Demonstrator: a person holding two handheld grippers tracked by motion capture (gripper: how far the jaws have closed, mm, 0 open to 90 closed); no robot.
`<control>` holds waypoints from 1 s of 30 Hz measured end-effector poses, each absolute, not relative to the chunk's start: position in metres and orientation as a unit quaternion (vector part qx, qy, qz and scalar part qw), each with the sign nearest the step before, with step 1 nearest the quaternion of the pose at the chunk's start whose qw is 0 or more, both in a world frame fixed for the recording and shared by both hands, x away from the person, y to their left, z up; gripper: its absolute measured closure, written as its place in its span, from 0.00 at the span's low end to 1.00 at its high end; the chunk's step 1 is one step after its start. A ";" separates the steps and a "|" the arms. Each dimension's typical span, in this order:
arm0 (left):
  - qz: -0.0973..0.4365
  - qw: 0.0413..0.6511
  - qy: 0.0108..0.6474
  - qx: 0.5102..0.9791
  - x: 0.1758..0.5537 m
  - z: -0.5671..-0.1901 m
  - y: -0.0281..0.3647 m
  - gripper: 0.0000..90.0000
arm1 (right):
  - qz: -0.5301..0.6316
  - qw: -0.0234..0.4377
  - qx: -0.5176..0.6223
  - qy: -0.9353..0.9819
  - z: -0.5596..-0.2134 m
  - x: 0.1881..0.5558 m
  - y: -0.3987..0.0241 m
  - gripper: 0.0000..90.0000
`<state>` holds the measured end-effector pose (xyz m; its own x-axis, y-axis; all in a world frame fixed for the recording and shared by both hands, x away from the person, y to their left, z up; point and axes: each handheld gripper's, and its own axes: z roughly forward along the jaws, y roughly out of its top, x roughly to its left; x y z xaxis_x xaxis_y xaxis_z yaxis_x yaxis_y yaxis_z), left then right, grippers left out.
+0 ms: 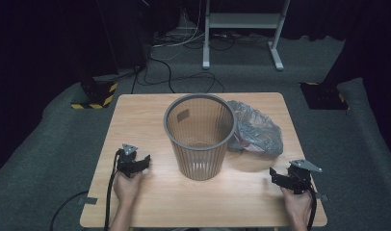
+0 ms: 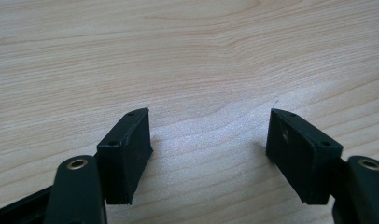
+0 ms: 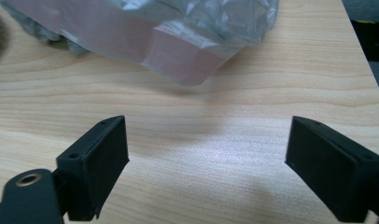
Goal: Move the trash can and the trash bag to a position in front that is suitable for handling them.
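Both tongs rest low on the wooden table (image 1: pixel 136 120), jaws spread and empty — the left gripper (image 1: pixel 136 163) left of the grey wastebasket (image 1: pixel 199 137), the right gripper (image 1: pixel 286 177) near the front right edge, facing the crumpled grey plastic bag (image 1: pixel 256 130) just right of the basket. Seemingly the start — next, the right gripper should reach forward and pinch the bag's edge.

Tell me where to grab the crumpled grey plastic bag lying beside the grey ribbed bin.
Probably the near folded edge of the crumpled grey plastic bag, approached low from the front with the right gripper: that edge lifts slightly off the wooden table and faces its open jaws.
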<state>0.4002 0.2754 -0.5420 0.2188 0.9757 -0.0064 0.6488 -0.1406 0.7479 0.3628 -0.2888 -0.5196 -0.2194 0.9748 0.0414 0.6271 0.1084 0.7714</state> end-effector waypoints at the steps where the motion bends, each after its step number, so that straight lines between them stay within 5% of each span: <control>1: 0.254 0.322 0.571 0.711 0.400 -0.542 0.275 0.34 | 0.348 0.247 0.570 0.702 -0.517 0.363 -0.290 0.15; 30: 0.254 0.322 0.571 0.711 0.400 -0.542 0.275 0.34 | 0.400 0.234 0.525 0.714 -0.459 0.379 -0.285 0.16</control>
<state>0.4003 0.2754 -0.5420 0.2185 0.9758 -0.0069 0.6486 -0.1399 0.7481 0.3792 -0.2852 -0.4590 -0.3393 0.9368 0.0853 0.5621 0.1292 0.8169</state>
